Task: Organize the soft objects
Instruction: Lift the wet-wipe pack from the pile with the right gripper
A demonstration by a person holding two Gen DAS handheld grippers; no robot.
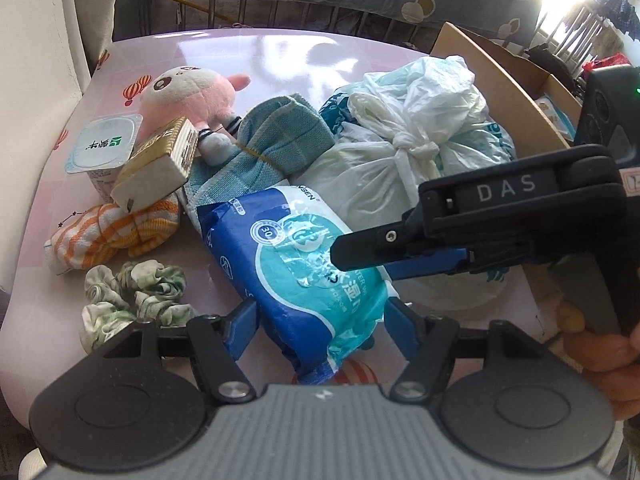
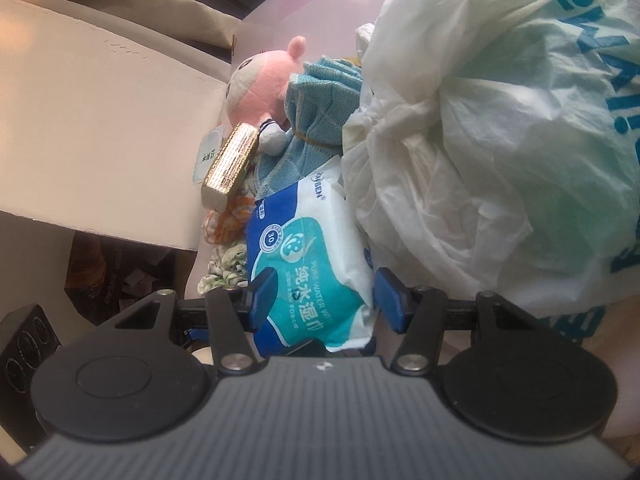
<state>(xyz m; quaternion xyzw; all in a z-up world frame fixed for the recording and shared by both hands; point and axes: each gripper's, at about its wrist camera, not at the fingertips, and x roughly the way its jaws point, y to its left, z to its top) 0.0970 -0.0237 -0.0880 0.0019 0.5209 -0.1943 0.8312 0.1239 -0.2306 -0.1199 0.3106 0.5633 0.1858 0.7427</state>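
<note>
A blue and teal wet-wipes pack (image 1: 280, 248) (image 2: 308, 240) lies lengthwise at the front of a pile of soft things. My left gripper (image 1: 322, 328) is shut on its near end, a blue pad pressing each side. From the right, my right gripper (image 1: 362, 266) (image 2: 326, 300) clamps the same pack across its width. Behind it are a folded blue towel (image 1: 280, 140) (image 2: 316, 120), a pink plush toy (image 1: 188, 92) (image 2: 260, 84) and knotted white plastic bags (image 1: 412, 140) (image 2: 480, 140). An orange striped cloth (image 1: 112, 232) and a green scrunchie (image 1: 132, 292) lie to the left.
A gold box (image 1: 156, 164) leans on a sealed yogurt cup (image 1: 104, 144) at the left of the pink table (image 1: 240, 52). An open cardboard box (image 1: 500, 76) stands behind the bags on the right. A person's hand (image 1: 600, 352) holds the right gripper.
</note>
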